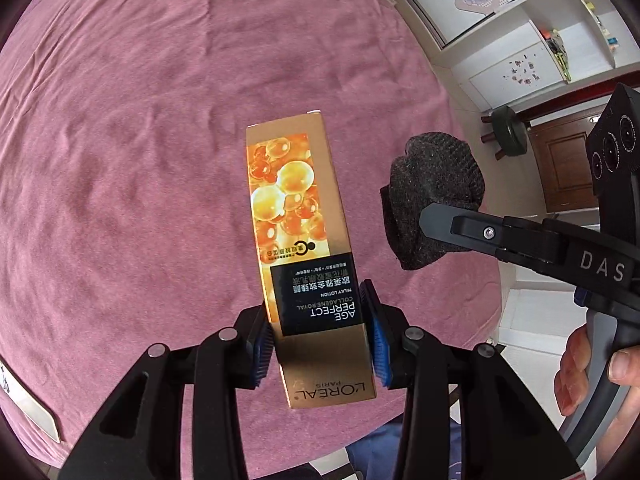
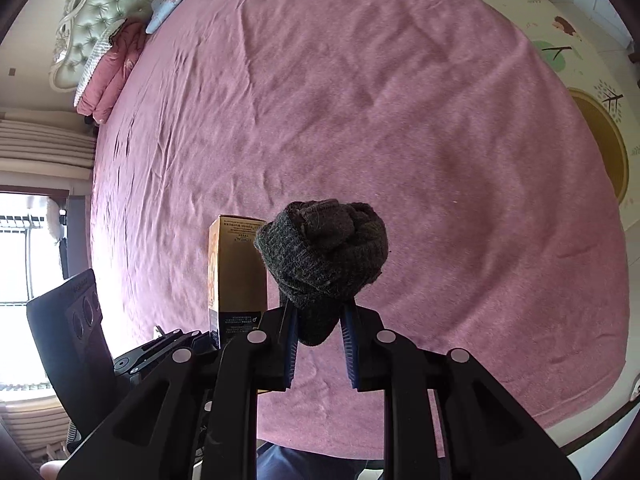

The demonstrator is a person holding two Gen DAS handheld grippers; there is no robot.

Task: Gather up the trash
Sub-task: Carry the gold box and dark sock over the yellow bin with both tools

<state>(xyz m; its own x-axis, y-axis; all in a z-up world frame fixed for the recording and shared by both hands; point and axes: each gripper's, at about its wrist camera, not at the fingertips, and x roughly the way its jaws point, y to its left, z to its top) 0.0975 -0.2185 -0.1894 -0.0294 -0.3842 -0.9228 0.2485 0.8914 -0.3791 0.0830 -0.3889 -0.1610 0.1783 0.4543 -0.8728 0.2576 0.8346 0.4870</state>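
My left gripper [image 1: 320,340] is shut on a tall gold cosmetics box [image 1: 300,240] printed with orange bubbles, its blue pads [image 1: 378,340] pressing the box's lower sides. The box hangs above the pink bed cover. My right gripper [image 2: 320,340] is shut on a rolled-up dark grey sock [image 2: 324,252], which bulges out beyond the fingertips. The left wrist view shows the sock [image 1: 432,200] to the right of the box, with the right gripper [image 1: 424,220] coming in from the right edge. In the right wrist view the box [image 2: 236,264] stands just left of the sock.
A pink bed cover [image 2: 360,100] fills both views. Pillows and a padded headboard [image 2: 108,8] lie at the upper left. A white wardrobe [image 1: 520,40] and a green stool [image 1: 508,132] stand past the bed's edge. A hand [image 1: 588,372] holds the right gripper's handle.
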